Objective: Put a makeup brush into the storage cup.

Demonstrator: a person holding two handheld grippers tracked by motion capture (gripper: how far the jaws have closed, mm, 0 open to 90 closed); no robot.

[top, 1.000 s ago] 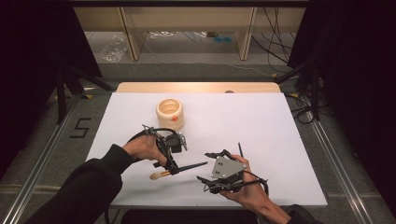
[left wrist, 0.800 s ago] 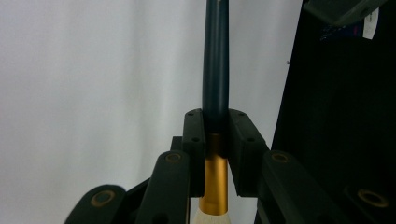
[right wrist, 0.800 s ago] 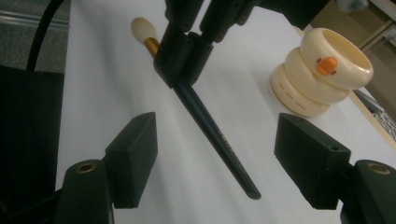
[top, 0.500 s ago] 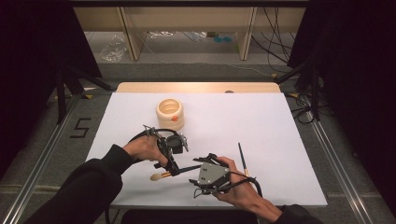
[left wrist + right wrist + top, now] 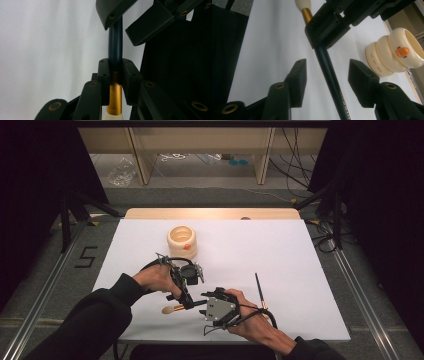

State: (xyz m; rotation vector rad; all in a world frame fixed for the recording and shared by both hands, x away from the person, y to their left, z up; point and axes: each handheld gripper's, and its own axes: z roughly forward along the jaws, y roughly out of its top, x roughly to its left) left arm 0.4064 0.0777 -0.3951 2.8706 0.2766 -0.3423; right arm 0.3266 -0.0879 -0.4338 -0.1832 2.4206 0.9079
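Note:
A makeup brush [image 5: 169, 310] with a dark blue handle [image 5: 329, 72], gold ferrule [image 5: 115, 92] and cream bristles hangs just above the white table. My left gripper [image 5: 187, 303] is shut on it where the handle meets the ferrule [image 5: 115, 72]. My right gripper [image 5: 204, 305] faces it from the right. Its jaws have just been closing and now stand on either side of the handle [image 5: 327, 75], with a gap on both sides, so the pads do not touch it.
A cream ringed cup [image 5: 182, 241] with an orange duck bill [image 5: 402, 52] stands behind the hands. A second thin dark brush [image 5: 260, 290] lies on the white table [image 5: 300, 260] to the right of my right hand.
My right hand has moved left to the brush handle and its jaws have narrowed around it. The left hand and the brush have stayed put.

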